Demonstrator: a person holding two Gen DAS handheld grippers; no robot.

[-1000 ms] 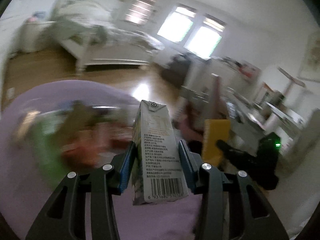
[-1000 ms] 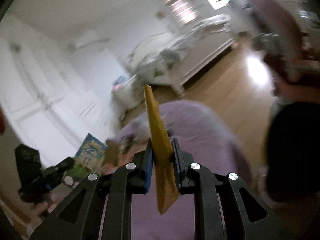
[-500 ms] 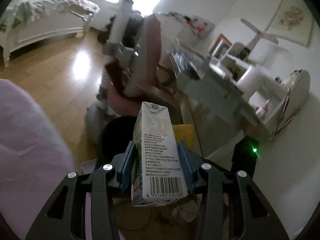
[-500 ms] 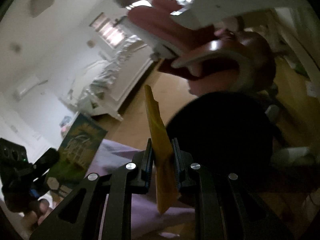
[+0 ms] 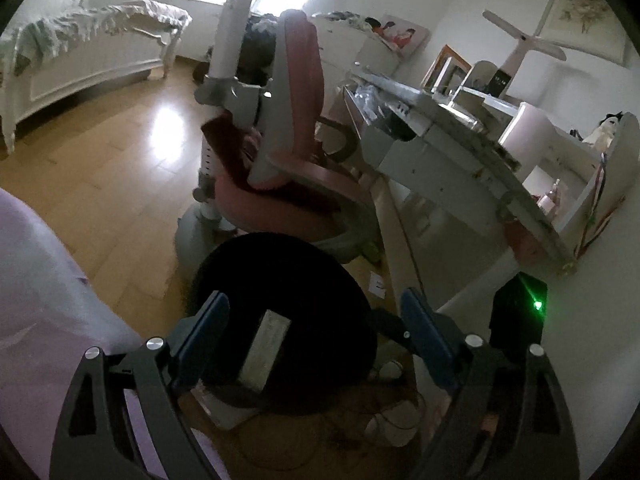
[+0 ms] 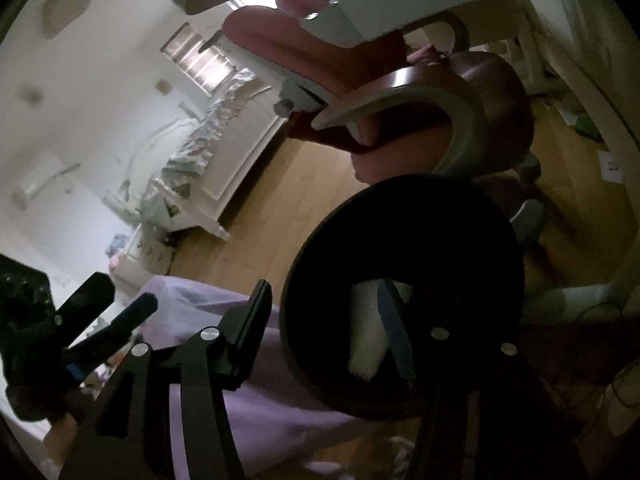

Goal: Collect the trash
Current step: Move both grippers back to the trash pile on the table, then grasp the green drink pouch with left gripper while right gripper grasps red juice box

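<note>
A round black trash bin (image 5: 288, 320) stands on the wood floor by the bed; it also shows in the right wrist view (image 6: 404, 280). A pale carton (image 5: 266, 350) lies inside it, and shows in the right wrist view (image 6: 366, 332) too. My left gripper (image 5: 316, 340) is open and empty right above the bin's mouth. My right gripper (image 6: 332, 324) is open and empty, with one finger over the bin and the other outside its rim. The yellow packet is not visible.
A pink desk chair (image 5: 280, 168) stands just behind the bin, next to a white desk (image 5: 440, 140). The purple bedspread (image 5: 48, 300) is at the left. Cables and white clutter (image 5: 384, 412) lie on the floor near the bin. A white bed (image 5: 80, 52) stands far left.
Both grippers have swung from the bed to the bin and opened. The carton left my left gripper and now lies in the bin. The yellow packet left my right gripper.
</note>
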